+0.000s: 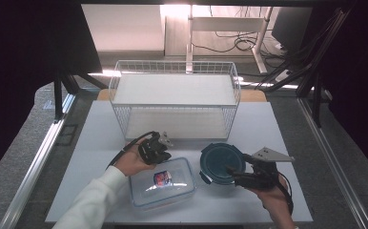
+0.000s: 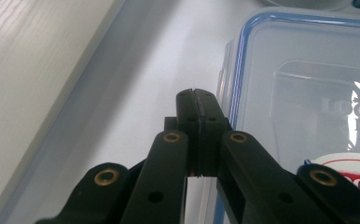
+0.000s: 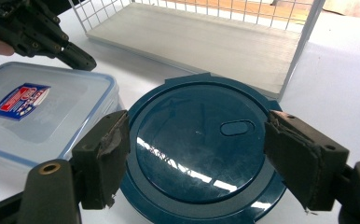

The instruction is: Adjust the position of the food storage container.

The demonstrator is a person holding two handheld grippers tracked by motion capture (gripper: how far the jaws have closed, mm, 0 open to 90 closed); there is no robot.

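Close to the near edge of the table [image 1: 268, 119] lie two things side by side. The clear box [image 1: 162, 183] sits a bit left of the middle, with its lid on and a little sticker on top. The round blue lid [image 1: 221, 163] lies flat just to its right.

The right gripper [image 1: 234, 172] comes in from the near right corner. Its jaws stand wide apart, one on each side of the blue lid, and they do not press on it. I think the hand is holding them there to get ready for a squeeze, because the lid is wide and flat and needs a big bite.

The left gripper [image 1: 160, 149] is clenched tight with nothing in it. It hangs by the far left corner of the box, near its rim. It may be there to hold the box still or to poke at a clip, but I cannot tell which.

Farther back, near the far edge, stands a white wire basket [image 1: 174, 99], perhaps where things go.
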